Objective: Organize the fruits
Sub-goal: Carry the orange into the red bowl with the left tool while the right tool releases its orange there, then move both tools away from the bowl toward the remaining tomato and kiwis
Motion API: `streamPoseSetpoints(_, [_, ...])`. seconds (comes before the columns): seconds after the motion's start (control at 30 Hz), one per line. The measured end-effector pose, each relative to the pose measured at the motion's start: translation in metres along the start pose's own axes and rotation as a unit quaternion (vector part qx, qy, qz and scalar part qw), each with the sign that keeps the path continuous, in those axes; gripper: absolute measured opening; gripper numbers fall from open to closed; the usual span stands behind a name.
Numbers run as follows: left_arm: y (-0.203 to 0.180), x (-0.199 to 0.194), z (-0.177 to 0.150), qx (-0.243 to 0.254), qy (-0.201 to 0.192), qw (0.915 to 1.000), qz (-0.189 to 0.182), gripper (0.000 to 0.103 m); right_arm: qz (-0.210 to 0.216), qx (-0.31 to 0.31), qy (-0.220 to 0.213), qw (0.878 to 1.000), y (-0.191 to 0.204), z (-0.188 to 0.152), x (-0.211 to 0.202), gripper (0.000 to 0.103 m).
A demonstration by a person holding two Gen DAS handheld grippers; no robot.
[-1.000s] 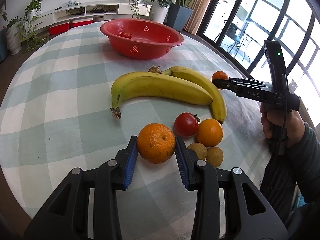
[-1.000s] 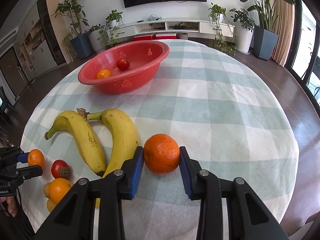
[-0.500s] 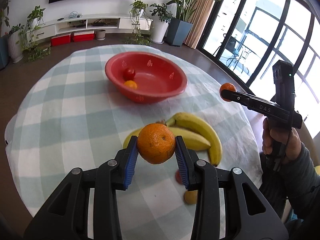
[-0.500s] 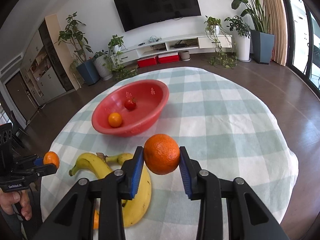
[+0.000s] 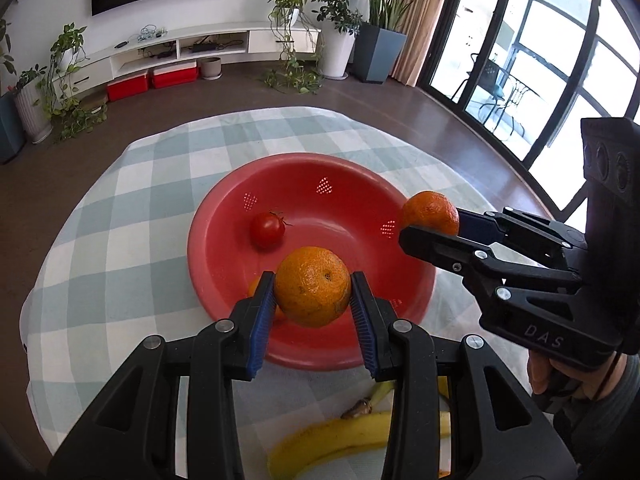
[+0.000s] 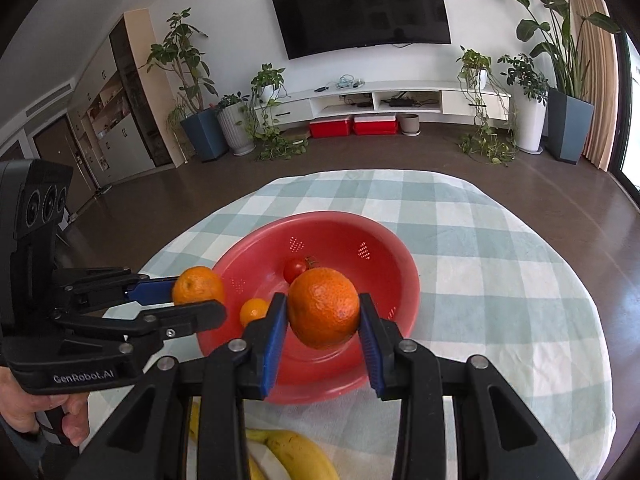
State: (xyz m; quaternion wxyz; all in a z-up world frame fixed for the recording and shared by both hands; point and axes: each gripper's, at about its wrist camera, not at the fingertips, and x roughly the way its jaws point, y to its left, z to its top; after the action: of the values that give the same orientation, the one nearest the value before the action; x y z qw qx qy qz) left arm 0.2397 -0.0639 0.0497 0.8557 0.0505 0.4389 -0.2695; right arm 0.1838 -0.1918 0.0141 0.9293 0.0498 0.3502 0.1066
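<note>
Bananas (image 5: 336, 436) lie nearest in both wrist views, at the bottom edge below the gripper frames, on the checked tablecloth (image 5: 132, 216). Only the left wrist view shows the glass doors and the balcony furniture outside; only the right wrist view shows the whole television (image 6: 360, 8), the tall cabinets and the left-hand wall.

Left gripper (image 5: 312, 300) has its blue pads pressed on the flanks of a large orange (image 5: 312, 286), jaws narrowed to the fruit's width, and it hangs over the near half of the red bowl (image 5: 360, 184). In the right wrist view that same gripper (image 6: 198, 294) reaches in from the left, a hand (image 6: 48, 412) on its handle, its orange at the bowl's left rim.

Right gripper (image 6: 324, 316) likewise pinches a darker orange (image 6: 324, 308) between its pads, held clear above the bowl's near side. From the left wrist view it (image 5: 430, 220) enters from the right with that orange over the bowl's right rim.

Inside the bowl a tomato (image 5: 267, 229) rests toward the far side, and a small orange fruit (image 6: 253, 311) sits nearer; the left wrist view hides most of it behind a finger, while the right wrist view shows it plainly. Beyond the table stand the potted plants (image 6: 184, 80) and the low white shelf (image 6: 400, 100).
</note>
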Motion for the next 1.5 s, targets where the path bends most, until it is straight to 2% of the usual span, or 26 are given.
streamPoseSetpoints(0.1, [-0.002,0.022,0.0,0.006,0.017,0.9998,0.006,0.035,-0.002,-0.013,0.005,1.0,-0.001,-0.006,0.011,0.037])
streamPoseSetpoints(0.23, [-0.006,0.045,-0.005,0.019,0.036,0.9991,0.015,0.035,-0.028,-0.04,0.032,0.998,-0.002,-0.019,0.026,0.038])
streamPoseSetpoints(0.33, [-0.005,0.054,-0.009,0.026,0.035,0.9987,0.027,0.034,-0.037,-0.063,0.032,0.997,0.002,-0.021,0.027,0.038])
streamPoseSetpoints(0.5, [-0.004,0.058,-0.008,0.032,0.035,0.9981,0.04,0.034,-0.036,-0.067,0.033,0.997,0.001,-0.022,0.029,0.038])
streamPoseSetpoints(0.97, [-0.004,0.055,-0.01,0.031,0.038,0.998,0.04,0.035,-0.042,-0.08,0.026,0.996,0.007,-0.025,0.029,0.038])
streamPoseSetpoints(1.07, [-0.002,0.053,-0.01,0.024,0.039,0.9983,0.038,0.038,-0.044,-0.08,0.024,0.996,0.007,-0.025,0.028,0.038])
streamPoseSetpoints(1.13, [0.0,0.05,-0.011,0.017,0.036,0.9982,0.045,0.049,-0.046,-0.077,0.019,0.996,0.007,-0.025,0.026,0.038])
streamPoseSetpoints(1.2, [0.003,0.043,-0.011,0.009,0.029,0.9985,0.046,0.055,-0.044,-0.067,0.011,0.997,0.005,-0.023,0.021,0.042])
streamPoseSetpoints(1.27, [0.006,0.034,-0.013,0.003,0.02,0.9986,0.048,0.059,-0.042,-0.054,0.001,0.998,0.003,-0.022,0.016,0.06])
streamPoseSetpoints(1.33, [0.008,0.02,-0.017,-0.001,0.008,0.9988,0.049,0.066,-0.034,-0.043,-0.012,0.998,0.001,-0.02,0.01,0.068])
streamPoseSetpoints(1.4, [0.008,0.005,-0.026,-0.007,-0.004,0.9987,0.05,0.077,-0.028,-0.035,-0.021,0.999,-0.001,-0.019,0.004,0.074])
streamPoseSetpoints(1.5, [0.006,-0.019,-0.048,-0.013,-0.014,0.9989,0.044,0.079,-0.019,-0.032,-0.034,0.999,0.001,-0.019,-0.003,0.083])
